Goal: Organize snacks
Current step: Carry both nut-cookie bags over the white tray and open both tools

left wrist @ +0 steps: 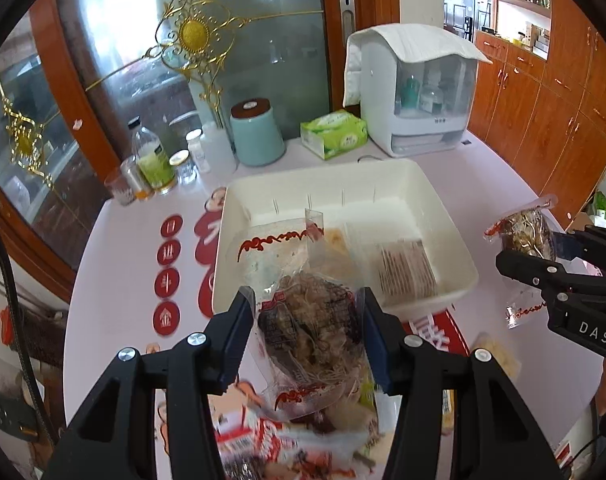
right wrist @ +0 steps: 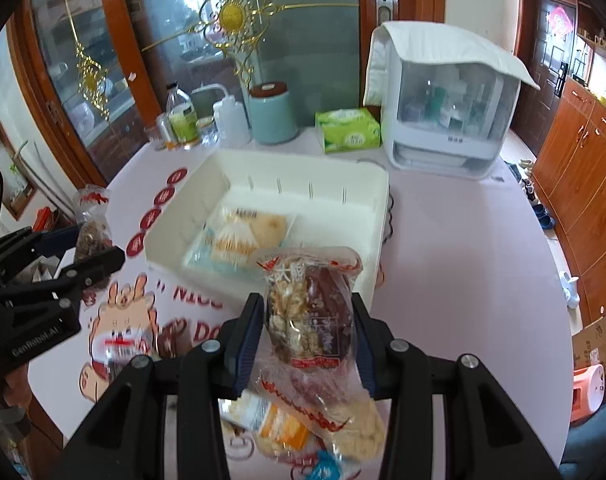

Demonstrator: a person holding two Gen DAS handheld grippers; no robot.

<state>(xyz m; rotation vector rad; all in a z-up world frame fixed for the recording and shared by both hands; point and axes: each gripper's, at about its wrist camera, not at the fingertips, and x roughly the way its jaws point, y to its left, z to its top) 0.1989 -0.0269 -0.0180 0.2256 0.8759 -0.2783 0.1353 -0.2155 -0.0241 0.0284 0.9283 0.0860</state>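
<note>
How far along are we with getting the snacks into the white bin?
Done: a few packets already lie in the white bin. In hand: the left tongs grip a clear packet of brown snack, and the right tongs grip a similar packet, both short of the bin. Left: more packets lie on the table below.

Snack packets (left wrist: pixel 311 332) in glossy, crinkled clear plastic film; tray (left wrist: pixel 443 216) of smooth, matt white plastic. Cabinets (left wrist: pixel 543 112) of glossy wood; tablecloth (right wrist: pixel 463 264) smooth.
</note>
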